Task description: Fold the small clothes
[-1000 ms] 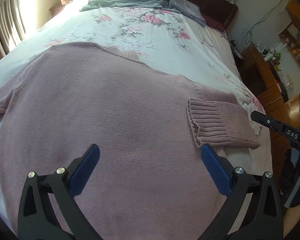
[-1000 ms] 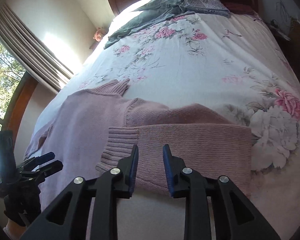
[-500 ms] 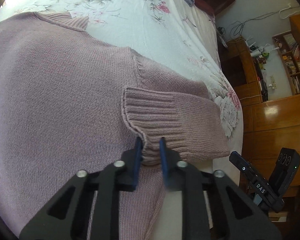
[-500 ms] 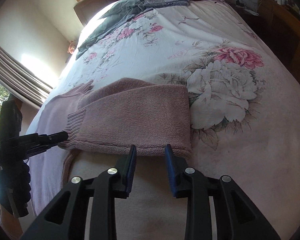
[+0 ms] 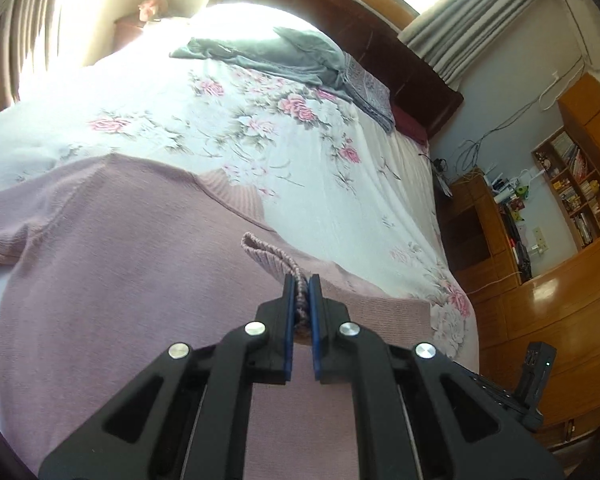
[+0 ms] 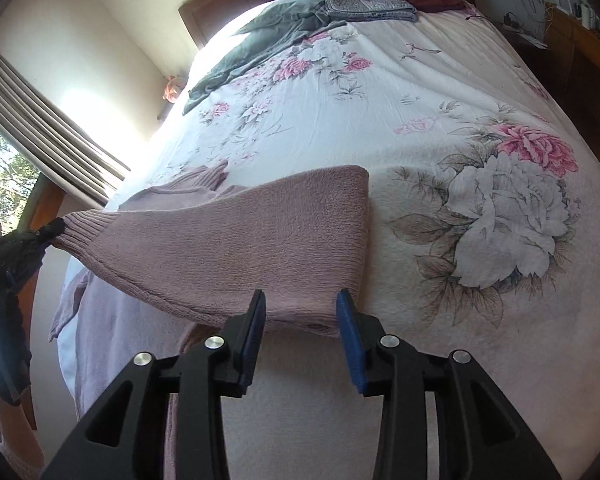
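- Sunlit bedroom: a bed (image 6: pixel 440 92) under a white floral bedspread, with a dark wooden headboard (image 5: pixel 412 68) at the far end and curtains (image 5: pixel 472 28) by the windows.
- Grey clothing (image 6: pixel 268 36) and a folded patterned cloth (image 6: pixel 366 2) lie near the head of the bed, well apart from the work.
- Wooden shelves (image 5: pixel 576 196) full of books stand beside the bed.
- A mauve knitted sweater (image 5: pixel 112 292) lies spread flat on the near part of the bed, its ribbed collar (image 5: pixel 232 196) pointing toward the headboard.
- Left hand-held gripper (image 5: pixel 301 300): blue pads pressed together on the ribbed cuff (image 5: pixel 276 264) of one sleeve, lifting that cuff clear of the sweater body.
- In the right wrist view the sleeve (image 6: pixel 240 248) stretches taut from the pinched cuff across to a fold at the sweater's edge.
- Right hand-held gripper (image 6: pixel 300 320): fingers set apart and holding nothing, tips just at the lower edge of the sleeve.
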`<state>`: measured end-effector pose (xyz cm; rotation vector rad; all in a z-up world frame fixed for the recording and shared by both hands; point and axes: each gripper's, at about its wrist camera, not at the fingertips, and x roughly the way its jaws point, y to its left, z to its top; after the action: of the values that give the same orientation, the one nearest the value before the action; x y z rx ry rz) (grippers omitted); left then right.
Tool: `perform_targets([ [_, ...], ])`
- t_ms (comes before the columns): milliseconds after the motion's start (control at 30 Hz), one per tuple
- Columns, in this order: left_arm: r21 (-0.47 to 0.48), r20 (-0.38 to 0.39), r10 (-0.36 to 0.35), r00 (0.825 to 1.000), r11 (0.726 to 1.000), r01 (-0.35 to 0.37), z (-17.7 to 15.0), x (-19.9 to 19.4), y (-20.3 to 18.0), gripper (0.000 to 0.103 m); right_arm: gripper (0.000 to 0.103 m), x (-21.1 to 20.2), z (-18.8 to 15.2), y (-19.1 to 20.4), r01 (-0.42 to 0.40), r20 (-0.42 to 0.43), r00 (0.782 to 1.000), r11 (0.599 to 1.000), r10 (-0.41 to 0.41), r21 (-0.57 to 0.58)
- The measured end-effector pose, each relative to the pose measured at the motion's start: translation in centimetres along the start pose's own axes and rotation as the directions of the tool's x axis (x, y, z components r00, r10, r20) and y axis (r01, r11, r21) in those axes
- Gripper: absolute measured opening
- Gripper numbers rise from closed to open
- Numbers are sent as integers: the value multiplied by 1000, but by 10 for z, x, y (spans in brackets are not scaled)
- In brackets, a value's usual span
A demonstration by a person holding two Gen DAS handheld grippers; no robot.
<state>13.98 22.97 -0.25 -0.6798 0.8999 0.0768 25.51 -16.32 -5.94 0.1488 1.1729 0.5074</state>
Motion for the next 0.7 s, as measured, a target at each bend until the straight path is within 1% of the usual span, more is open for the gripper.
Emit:
perform_targets([
  [67,-41,8,23,1000,999,-22,11,-8,27,5,39,6,3,13,-28,-10,1000,1000,28,-8],
  [200,-68,48,113,992,992,-110,27,-22,69,5,40,20,9,35,-21,-29,999,999,20,-28],
  [267,-110,63,139,988,985,-131,33,-28,91,5,46,25,12,39,-35,-35,999,999,34,-10],
  [333,-150,83,174,981,976,-161,38,-36,114,5,50,29,15,43,-41,-39,998,999,41,5],
  [400,-179,101,223,969,963,-203,43,-40,135,5,50,33,17,47,-48,-45,998,999,49,11],
  [533,-214,98,326,940,930,-300,50,-30,171,4,53,49,20,53,-63,-87,994,997,66,35],
  [600,-211,70,350,934,920,-329,52,-17,183,4,54,60,19,56,-80,-114,990,996,85,47],
  [667,-217,34,395,918,900,-379,49,-4,195,0,54,71,17,57,-96,-139,985,993,105,68],
  [700,-217,11,406,914,893,-394,48,1,201,0,54,77,15,58,-98,-151,983,993,108,71],
])
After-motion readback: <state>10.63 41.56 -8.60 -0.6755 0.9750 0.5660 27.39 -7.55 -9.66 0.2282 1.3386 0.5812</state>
